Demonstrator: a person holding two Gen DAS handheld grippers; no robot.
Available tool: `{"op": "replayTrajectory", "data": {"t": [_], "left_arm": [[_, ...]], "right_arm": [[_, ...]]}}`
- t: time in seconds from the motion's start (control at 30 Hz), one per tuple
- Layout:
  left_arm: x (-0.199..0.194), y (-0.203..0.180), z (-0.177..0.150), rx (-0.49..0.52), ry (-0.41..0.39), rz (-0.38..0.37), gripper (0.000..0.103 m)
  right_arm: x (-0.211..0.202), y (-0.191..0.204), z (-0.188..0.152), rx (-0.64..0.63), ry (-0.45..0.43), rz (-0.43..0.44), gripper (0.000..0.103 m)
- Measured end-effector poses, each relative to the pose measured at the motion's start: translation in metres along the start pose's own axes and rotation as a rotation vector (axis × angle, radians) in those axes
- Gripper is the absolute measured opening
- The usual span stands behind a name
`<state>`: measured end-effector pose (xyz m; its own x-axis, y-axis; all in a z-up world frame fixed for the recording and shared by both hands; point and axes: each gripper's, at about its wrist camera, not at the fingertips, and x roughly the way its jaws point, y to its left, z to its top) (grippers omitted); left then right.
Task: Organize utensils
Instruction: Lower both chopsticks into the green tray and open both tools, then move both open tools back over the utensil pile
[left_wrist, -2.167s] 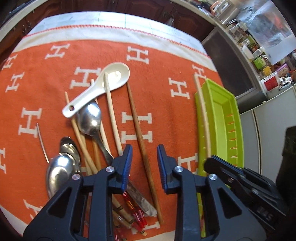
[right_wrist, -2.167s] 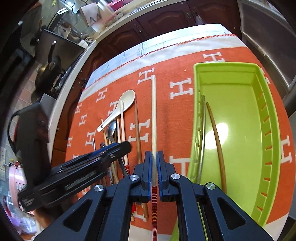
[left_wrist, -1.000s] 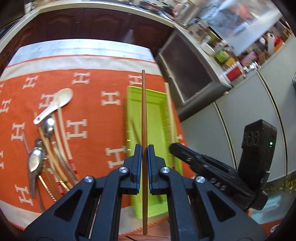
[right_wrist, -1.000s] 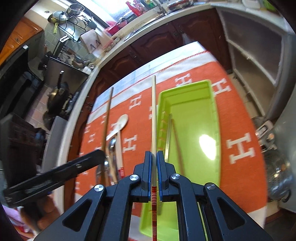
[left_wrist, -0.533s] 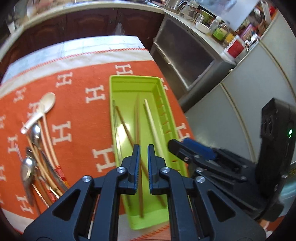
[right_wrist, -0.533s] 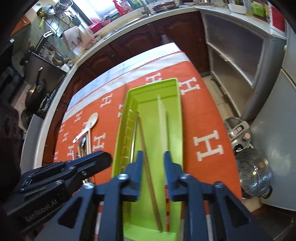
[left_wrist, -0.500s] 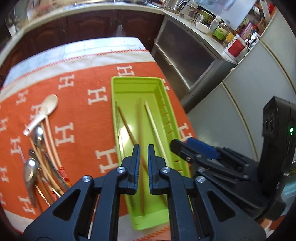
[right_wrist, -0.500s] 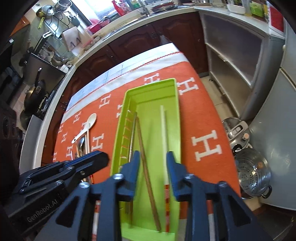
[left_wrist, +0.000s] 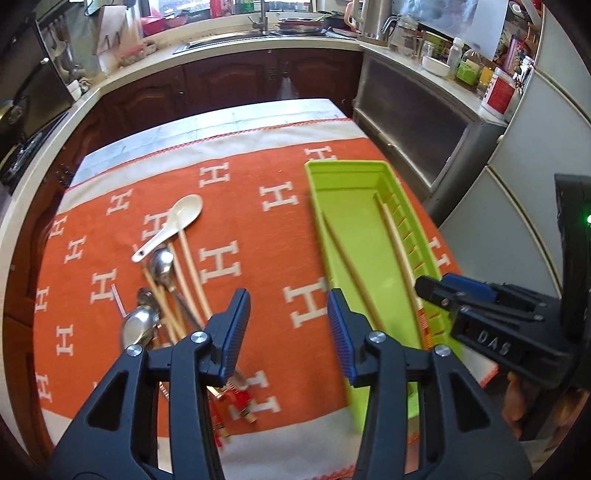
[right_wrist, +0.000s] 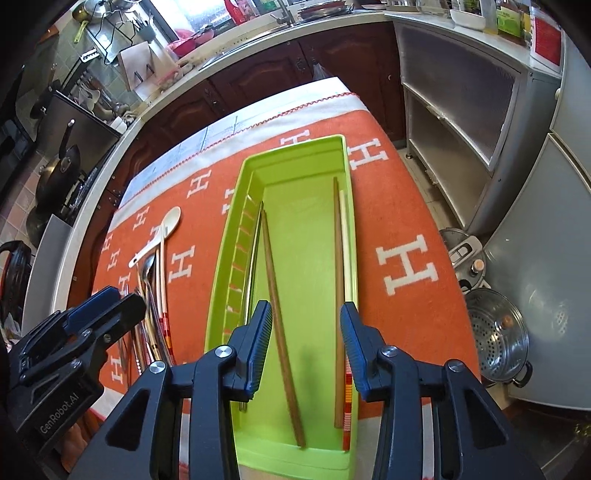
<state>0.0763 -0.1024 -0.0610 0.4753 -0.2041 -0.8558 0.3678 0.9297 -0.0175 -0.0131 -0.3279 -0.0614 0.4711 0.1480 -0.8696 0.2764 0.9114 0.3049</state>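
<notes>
Both claws, left (left_wrist: 289, 325) & right (right_wrist: 306, 341), now spread; chopsticks (right_wrist: 281, 314) dropped in tray (right_wrist: 236, 236), apparently.

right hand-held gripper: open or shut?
Open. The right hand-held gripper has jaws wide apart over the green plastic tray, holding nothing.

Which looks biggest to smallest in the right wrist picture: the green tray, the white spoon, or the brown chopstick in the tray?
1. Green tray: largest by far.
2. Brown chopstick: runs almost the tray's whole length, but thin.
3. White spoon: smallest.

The spoon lies farther from the camera, so it may look slightly smaller than it is.
</notes>
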Motion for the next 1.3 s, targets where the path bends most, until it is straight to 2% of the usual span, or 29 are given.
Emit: {"op": "replayTrajectory", "data": {"t": [0.27, 0.3, 0.37, 0.43, 0.67, 1.0, 1.1, 1.23, 1.3], "left_arm": [[-0.018, 0.026, -0.023, -0.045, -0.031, 0.045, 0.054], [-0.021, 0.029, -0.025, -0.052, -0.036, 0.05, 0.055], [-0.027, 0.034, -0.029, -0.061, -0.047, 0.056, 0.056], [-0.031, 0.038, -0.033, -0.068, -0.055, 0.059, 0.057], [-0.045, 0.06, -0.048, -0.101, -0.081, 0.099, 0.057], [-0.055, 0.097, -0.063, -0.169, -0.123, 0.167, 0.057], [-0.054, 0.107, -0.065, -0.179, -0.125, 0.178, 0.057], [-0.053, 0.117, -0.069, -0.176, -0.147, 0.206, 0.057], [-0.051, 0.121, -0.071, -0.175, -0.155, 0.207, 0.057]], "right_arm": [[-0.013, 0.021, -0.015, -0.049, -0.019, -0.013, 0.04], [-0.014, 0.024, -0.016, -0.054, -0.021, -0.015, 0.041], [-0.019, 0.034, -0.02, -0.077, -0.029, -0.026, 0.053], [-0.024, 0.045, -0.024, -0.11, -0.045, -0.029, 0.055], [-0.041, 0.085, -0.036, -0.181, -0.099, -0.03, 0.055], [-0.04, 0.136, -0.049, -0.268, -0.137, -0.062, 0.055], [-0.033, 0.144, -0.05, -0.282, -0.109, -0.035, 0.056], [-0.022, 0.161, -0.054, -0.343, -0.083, -0.06, 0.056], [-0.016, 0.167, -0.056, -0.352, -0.069, -0.043, 0.056]]}}
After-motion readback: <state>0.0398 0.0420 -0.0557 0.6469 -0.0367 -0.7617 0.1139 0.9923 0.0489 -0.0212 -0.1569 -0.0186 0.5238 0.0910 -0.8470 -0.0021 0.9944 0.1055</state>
